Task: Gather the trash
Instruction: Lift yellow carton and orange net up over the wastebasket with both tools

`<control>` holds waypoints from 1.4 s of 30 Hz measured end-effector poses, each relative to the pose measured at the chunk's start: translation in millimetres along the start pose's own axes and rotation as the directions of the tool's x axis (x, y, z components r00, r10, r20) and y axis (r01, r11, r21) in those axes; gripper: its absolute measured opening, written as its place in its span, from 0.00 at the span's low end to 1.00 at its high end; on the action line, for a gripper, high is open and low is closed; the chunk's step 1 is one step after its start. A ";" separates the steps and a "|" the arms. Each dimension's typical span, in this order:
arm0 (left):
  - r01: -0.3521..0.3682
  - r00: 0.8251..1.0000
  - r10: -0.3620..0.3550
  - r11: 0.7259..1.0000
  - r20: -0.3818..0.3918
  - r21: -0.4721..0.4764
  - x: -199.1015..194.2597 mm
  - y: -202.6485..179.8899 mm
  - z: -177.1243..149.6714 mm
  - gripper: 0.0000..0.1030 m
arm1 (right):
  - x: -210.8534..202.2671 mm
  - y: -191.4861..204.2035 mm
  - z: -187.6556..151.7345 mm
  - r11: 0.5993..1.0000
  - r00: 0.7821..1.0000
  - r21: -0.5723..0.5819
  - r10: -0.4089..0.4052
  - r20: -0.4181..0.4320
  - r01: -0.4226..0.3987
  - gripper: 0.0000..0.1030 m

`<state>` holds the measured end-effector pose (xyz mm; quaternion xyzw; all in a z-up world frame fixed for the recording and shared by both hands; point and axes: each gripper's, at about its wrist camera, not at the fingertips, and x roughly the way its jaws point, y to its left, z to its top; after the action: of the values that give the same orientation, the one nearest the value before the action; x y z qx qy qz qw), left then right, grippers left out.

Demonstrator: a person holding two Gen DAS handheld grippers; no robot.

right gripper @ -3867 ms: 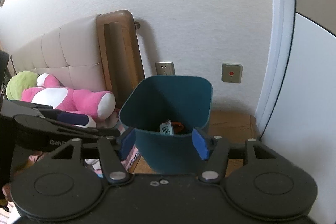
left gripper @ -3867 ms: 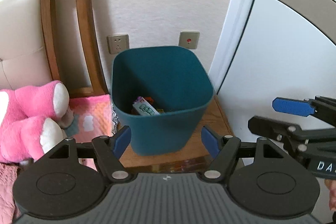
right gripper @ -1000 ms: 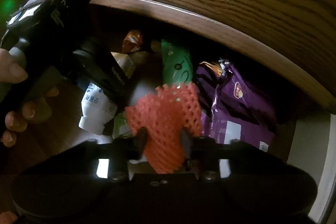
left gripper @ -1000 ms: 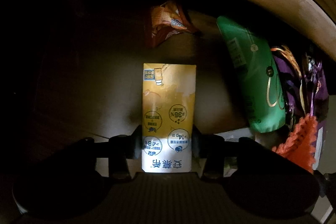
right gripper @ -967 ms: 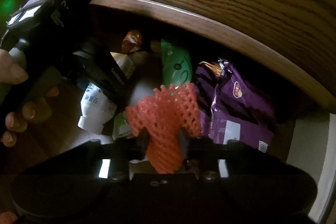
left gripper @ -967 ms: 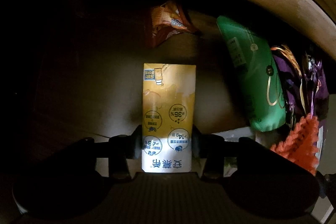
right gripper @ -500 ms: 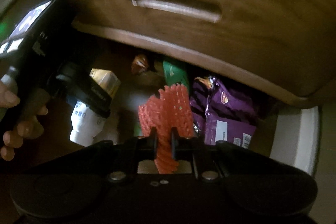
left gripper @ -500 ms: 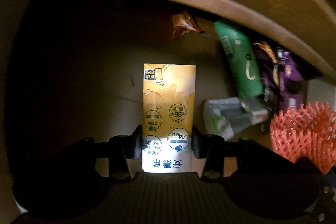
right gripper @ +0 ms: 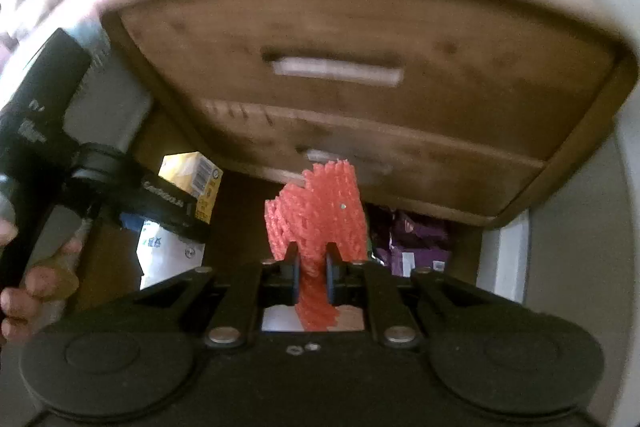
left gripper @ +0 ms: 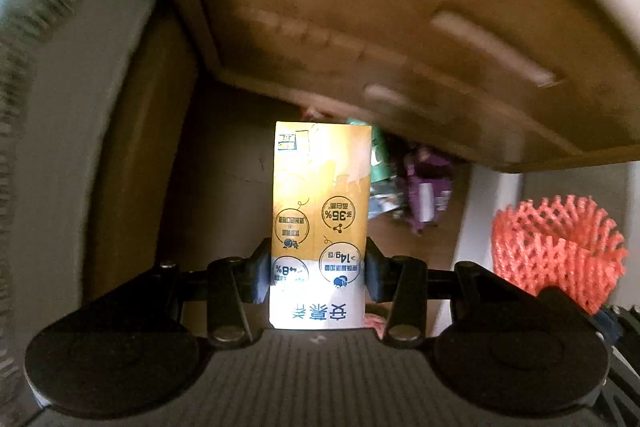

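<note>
While the left gripper is clamped across the lower end of the yellow carton, the right gripper pinches the orange foam net with its jaws nearly together. Both pieces hang in the air in front of the wooden nightstand, with purple wrappers left on the floor beneath. The carton looks light and stiff, so its 2 flat sides suit the pads; the net is soft and squashes, best gathered tightly.

We see dim, motion-blurred views; the wooden drawers smear, fisheye edges bend, and only the yellow carton catches bright light, near parts sharper.
</note>
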<state>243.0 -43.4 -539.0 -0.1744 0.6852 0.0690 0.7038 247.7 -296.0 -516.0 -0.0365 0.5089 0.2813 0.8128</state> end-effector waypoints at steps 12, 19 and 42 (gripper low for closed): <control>0.071 0.985 -0.082 0.995 0.155 0.074 -208.3 -26.3 -4.5 0.43 | -172.9 45.1 80.3 0.999 0.995 -0.038 0.043 0.094 -0.040 0.10; 0.105 0.960 -0.135 0.986 0.246 0.131 -317.1 -42.3 -13.6 0.43 | -255.4 65.0 120.1 0.997 0.981 -0.054 0.068 0.182 -0.059 0.10; 0.078 0.812 -0.170 0.980 0.559 0.184 -486.3 -92.4 63.5 0.43 | -361.0 65.7 243.8 0.995 0.902 -0.089 0.083 0.423 -0.050 0.10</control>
<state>308.7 -38.7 -44.3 -0.1359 0.4329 0.0194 0.8909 294.9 -308.3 -78.2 0.0123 0.3090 0.3289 0.8923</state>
